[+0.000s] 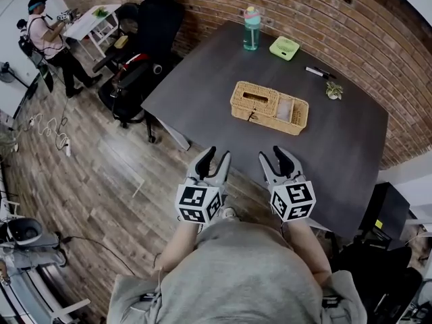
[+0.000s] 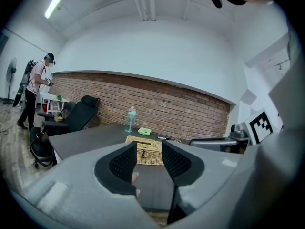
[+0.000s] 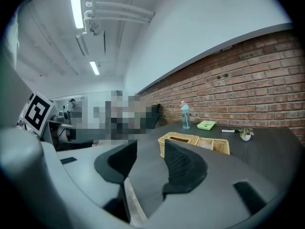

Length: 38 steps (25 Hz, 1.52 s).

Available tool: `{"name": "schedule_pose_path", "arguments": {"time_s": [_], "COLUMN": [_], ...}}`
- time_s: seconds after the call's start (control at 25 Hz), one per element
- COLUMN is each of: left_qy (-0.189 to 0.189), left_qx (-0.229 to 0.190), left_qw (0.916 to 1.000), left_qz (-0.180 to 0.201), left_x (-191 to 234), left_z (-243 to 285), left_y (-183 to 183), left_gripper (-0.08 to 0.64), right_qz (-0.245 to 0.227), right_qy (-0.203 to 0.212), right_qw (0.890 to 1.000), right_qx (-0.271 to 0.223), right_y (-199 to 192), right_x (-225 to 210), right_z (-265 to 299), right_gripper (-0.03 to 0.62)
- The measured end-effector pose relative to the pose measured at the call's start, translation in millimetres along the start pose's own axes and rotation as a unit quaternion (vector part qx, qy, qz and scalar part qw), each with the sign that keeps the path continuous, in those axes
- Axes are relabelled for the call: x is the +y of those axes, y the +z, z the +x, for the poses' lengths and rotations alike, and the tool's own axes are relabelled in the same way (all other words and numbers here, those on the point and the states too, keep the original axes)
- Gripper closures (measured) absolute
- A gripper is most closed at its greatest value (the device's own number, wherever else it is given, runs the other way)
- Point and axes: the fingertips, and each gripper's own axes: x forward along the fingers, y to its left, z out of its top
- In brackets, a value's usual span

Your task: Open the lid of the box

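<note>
While left gripper (image 1: 217, 155) and right gripper (image 1: 272, 154) gape empty, woven rectangular box (image 1: 268, 106), smooth table (image 1: 216, 73).

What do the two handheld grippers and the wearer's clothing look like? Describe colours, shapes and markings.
The left gripper and right gripper match. Each has a light grey body, two tapering jaws lined with black dimpled pads, and a cube of black-and-white square markers at the rear. No cables show. The person wears a grey top that leaves the forearms uncovered.
</note>
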Motion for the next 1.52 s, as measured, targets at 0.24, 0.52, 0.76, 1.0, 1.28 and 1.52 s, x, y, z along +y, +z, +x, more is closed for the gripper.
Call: {"name": "schedule_pose_path", "arguments": {"time_s": [0.24,0.52,0.76,1.0,1.28,1.52], "left_qy": [-0.013,-0.020,-0.017,-0.019,-0.016,-0.017], "left_qx": [0.007,0.016,0.022,0.029,0.037,0.043], "left_qw": [0.9999,0.9997,0.9995,0.9993,0.9991,0.9989], "left_qz": [0.000,-0.006,-0.016,-0.011,-0.010,-0.011], "left_x": [16,28,34,46,66,79], "left_z": [13,30,45,65,93,115], "left_y": [-3,-5,-9,-10,-7,-6], "left_gripper": [0.399,0.399,0.399,0.399,0.399,0.399], "right_qz": [-0.005,-0.018,-0.034,-0.042,-0.049,-0.052], "right_qy": [-0.021,-0.044,-0.056,-0.068,-0.081,-0.088], "right_qw": [1.000,0.999,0.997,0.996,0.993,0.990], "right_qx": [0.005,0.019,0.034,0.046,0.074,0.100], "right_y": [-3,-7,-11,-18,-33,-49], "right_x": [-9,-25,-45,-69,-97,-115], "right_z": [18,39,57,82,114,134], "right_gripper": [0.414,0.414,0.410,0.407,0.400,0.391]}}
